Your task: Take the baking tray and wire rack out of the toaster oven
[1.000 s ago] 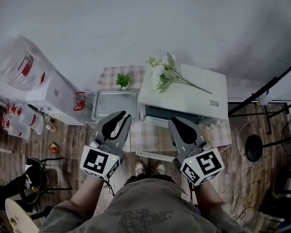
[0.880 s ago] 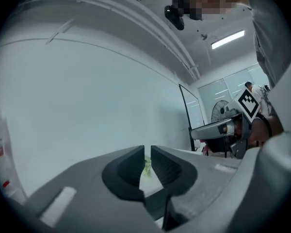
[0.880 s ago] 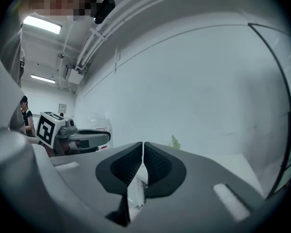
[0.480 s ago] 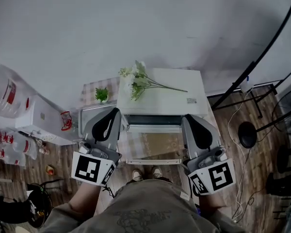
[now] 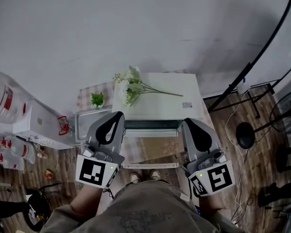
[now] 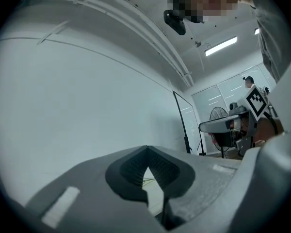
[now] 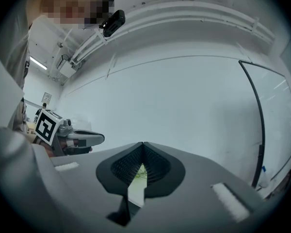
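- I read the toaster oven (image 5: 157,101) as a white box, upright on the counter (image 5: 86,92), its door (image 5: 150,150) dropped open and lying flat.
- Baking tray (image 5: 80,125): grey metal, flat on the counter just left of the oven, partly hidden.

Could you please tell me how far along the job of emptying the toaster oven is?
Done: the door of the toaster oven hangs open, and a metal tray, apparently the baking tray, lies on the table left of it. In hand: nothing; the left gripper and right gripper are shut and empty. Left: no wire rack shows outside, and the dark oven opening hides whether it is inside.
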Tool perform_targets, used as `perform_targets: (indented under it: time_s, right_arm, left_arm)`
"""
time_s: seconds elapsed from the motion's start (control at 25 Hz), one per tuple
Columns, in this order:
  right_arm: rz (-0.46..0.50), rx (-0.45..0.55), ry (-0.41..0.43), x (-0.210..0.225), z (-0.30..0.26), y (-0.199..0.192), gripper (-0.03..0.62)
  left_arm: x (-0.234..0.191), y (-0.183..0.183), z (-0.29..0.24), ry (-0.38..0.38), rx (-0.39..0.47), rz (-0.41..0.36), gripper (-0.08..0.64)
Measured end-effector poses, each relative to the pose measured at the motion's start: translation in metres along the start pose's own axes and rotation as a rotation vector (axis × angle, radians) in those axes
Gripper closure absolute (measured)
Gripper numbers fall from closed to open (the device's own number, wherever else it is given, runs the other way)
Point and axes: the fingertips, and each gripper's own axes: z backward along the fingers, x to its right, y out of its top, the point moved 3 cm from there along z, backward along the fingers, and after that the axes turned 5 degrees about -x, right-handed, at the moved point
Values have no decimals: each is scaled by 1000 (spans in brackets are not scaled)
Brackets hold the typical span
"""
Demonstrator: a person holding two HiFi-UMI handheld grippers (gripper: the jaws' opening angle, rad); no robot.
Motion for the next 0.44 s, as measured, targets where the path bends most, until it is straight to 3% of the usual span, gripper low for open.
perform_targets:
  time_s: [0.44]
  right_arm:
    - [-29, -16, 30, 16, -12, -9, 566]
  left_arm:
    - [-8, -10, -11, 16, -43, 8, 557]
